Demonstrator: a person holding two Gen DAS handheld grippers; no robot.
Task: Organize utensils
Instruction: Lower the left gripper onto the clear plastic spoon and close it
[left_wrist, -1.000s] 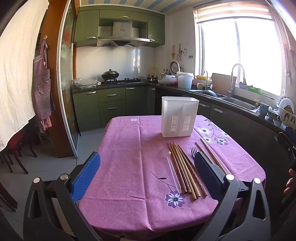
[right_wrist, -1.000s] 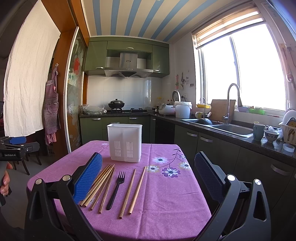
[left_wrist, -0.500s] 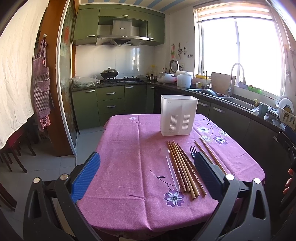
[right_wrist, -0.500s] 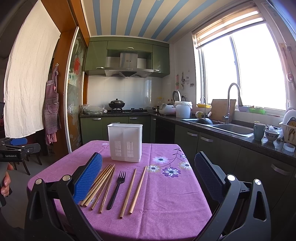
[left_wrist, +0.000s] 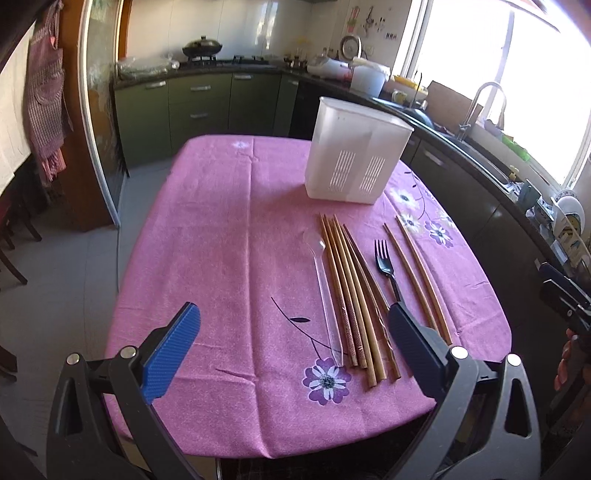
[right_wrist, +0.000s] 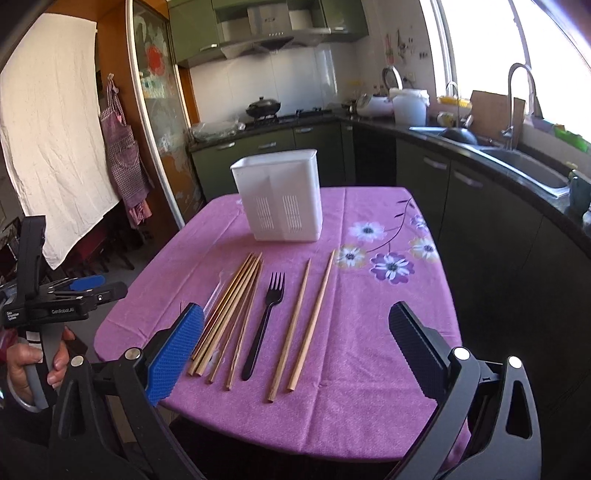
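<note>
- Green kitchen cabinets (left_wrist: 199, 107) and a steel sink (right_wrist: 524, 162) under a bright window surround a table covered with a pink floral tablecloth (left_wrist: 229, 258).
- White slotted plastic utensil holder (left_wrist: 354, 155) stands upright toward the table's far edge, apart from the utensils.
- Near the front edge lie, in a row: a clear plastic spoon (left_wrist: 327, 291), a bundle of brown wooden chopsticks (left_wrist: 351, 291), a black plastic fork (right_wrist: 267, 317), and two separate light wooden chopsticks (right_wrist: 308, 321).
- Left gripper (left_wrist: 291, 350) hangs above the front edge, jaws spread wide, holding nothing.
- Right gripper (right_wrist: 295, 347) likewise hovers wide open and empty.
</note>
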